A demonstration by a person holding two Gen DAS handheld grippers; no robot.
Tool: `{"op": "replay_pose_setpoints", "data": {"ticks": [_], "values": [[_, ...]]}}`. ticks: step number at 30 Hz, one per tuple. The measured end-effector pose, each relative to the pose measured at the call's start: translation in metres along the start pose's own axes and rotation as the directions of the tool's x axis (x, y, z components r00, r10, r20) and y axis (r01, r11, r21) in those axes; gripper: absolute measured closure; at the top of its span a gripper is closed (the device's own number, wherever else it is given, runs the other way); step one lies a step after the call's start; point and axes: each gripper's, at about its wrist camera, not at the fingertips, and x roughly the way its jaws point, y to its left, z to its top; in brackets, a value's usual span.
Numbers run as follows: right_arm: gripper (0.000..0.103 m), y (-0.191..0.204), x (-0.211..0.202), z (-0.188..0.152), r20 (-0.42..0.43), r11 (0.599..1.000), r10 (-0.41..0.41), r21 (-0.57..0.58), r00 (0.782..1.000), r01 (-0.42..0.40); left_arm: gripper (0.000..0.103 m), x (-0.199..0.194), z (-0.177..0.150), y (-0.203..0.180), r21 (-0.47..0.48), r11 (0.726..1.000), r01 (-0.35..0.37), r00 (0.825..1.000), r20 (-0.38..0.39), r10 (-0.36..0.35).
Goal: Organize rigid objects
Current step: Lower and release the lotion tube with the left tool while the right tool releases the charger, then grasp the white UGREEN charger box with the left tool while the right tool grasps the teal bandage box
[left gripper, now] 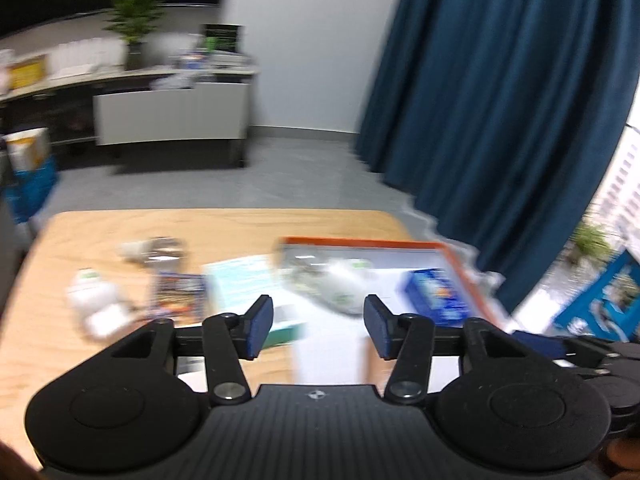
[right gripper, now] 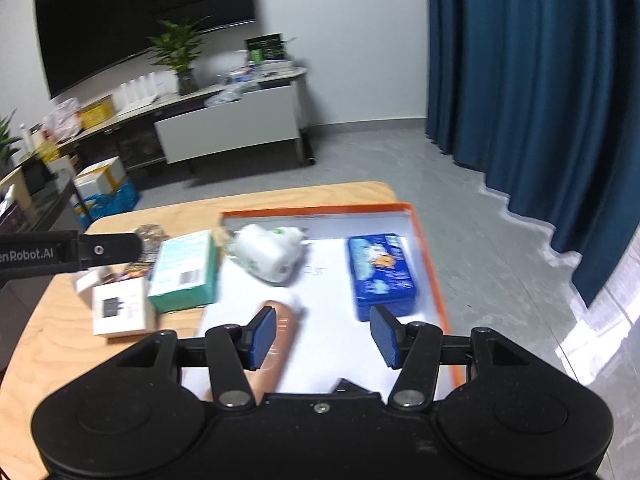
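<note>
An orange-rimmed white tray [right gripper: 424, 236] lies on the right side of a wooden table [right gripper: 52, 320]. In it are a blue tin [right gripper: 380, 272], a white bottle on its side [right gripper: 268, 252] and a peach tube [right gripper: 276, 344]. Left of the tray lie a teal box [right gripper: 184, 272], a white charger box [right gripper: 120, 312] and smaller items. My right gripper [right gripper: 323, 338] is open and empty above the tray's near part. My left gripper [left gripper: 318, 328] is open and empty above the tray's [left gripper: 460, 268] left edge. The left view is blurred; a white bottle [left gripper: 96, 300] lies at the table's left.
A colourful packet [left gripper: 176, 292] and a foil-like item [left gripper: 156, 248] lie on the table's left half. The left gripper's arm [right gripper: 60, 254] reaches in over the table's far left. Blue curtains [right gripper: 540, 80] hang to the right. A sideboard with a plant [right gripper: 224, 120] stands beyond the table.
</note>
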Motion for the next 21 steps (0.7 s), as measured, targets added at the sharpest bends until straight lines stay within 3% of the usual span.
{"op": "replay_pose_setpoints", "data": {"ticks": [6,9,15,18,21], "values": [[0.039,0.035,0.007,-0.001,-0.028,0.997,0.067,-0.044,0.997,-0.068,0.045,-0.018,-0.007,0.051,-0.061,0.988,-0.141,0.990,-0.027,0.139],[0.039,0.053,0.010,-0.002,-0.041,0.993,0.096,-0.064,0.995,-0.099,0.044,-0.023,-0.013,0.070,-0.097,0.979,-0.179,0.983,-0.045,0.176],[0.039,0.078,0.012,-0.005,-0.056,0.986,0.122,-0.107,0.991,-0.127,0.039,-0.028,-0.019,0.089,-0.139,0.969,-0.203,0.978,-0.066,0.196],[0.039,0.079,0.012,-0.006,-0.058,0.986,0.120,-0.109,0.991,-0.126,0.031,-0.022,-0.022,0.086,-0.143,0.970,-0.196,0.980,-0.074,0.187],[0.038,0.077,0.012,-0.006,-0.060,0.987,0.116,-0.104,0.991,-0.121,0.016,-0.013,-0.028,0.080,-0.150,0.970,-0.190,0.981,-0.076,0.181]]}}
